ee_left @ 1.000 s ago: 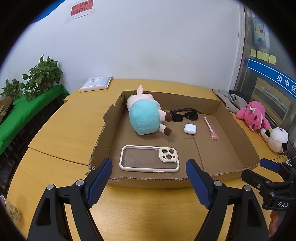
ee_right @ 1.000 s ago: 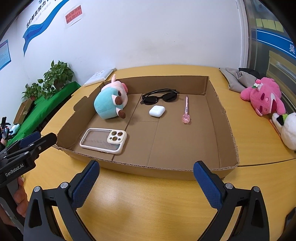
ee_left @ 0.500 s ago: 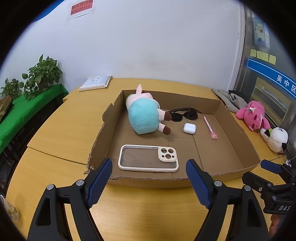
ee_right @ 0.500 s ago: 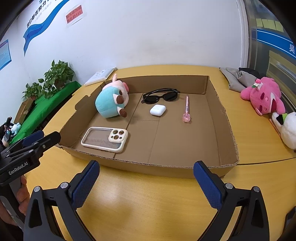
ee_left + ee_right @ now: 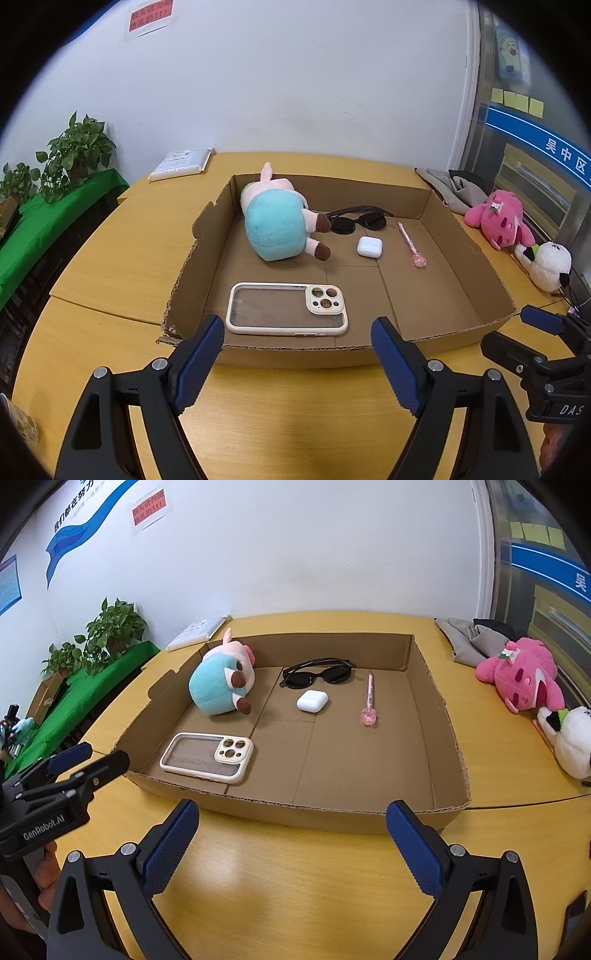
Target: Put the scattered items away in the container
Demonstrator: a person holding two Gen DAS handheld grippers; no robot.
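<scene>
A shallow cardboard box [image 5: 456,251] lies on the yellow table. Inside it are a teal and pink plush toy [image 5: 275,225], black sunglasses [image 5: 358,221], a white earbud case [image 5: 369,246], a pink pen [image 5: 410,243] and a cream phone case [image 5: 284,308]. My left gripper [image 5: 297,326] hangs open over the table just before the box's near wall, level with the phone case. My right gripper [image 5: 292,810] is open too, in front of the same wall further right. Both grippers hold nothing. The right wrist view shows the same box [image 5: 430,716] and the left gripper [image 5: 74,764] at its left edge.
A pink plush [image 5: 498,221], a white panda plush [image 5: 546,266] and grey cloth [image 5: 450,188] lie on the table right of the box. A white packet [image 5: 183,164] sits at the back left. Potted plants [image 5: 74,155] stand on a green shelf beyond the table's left side.
</scene>
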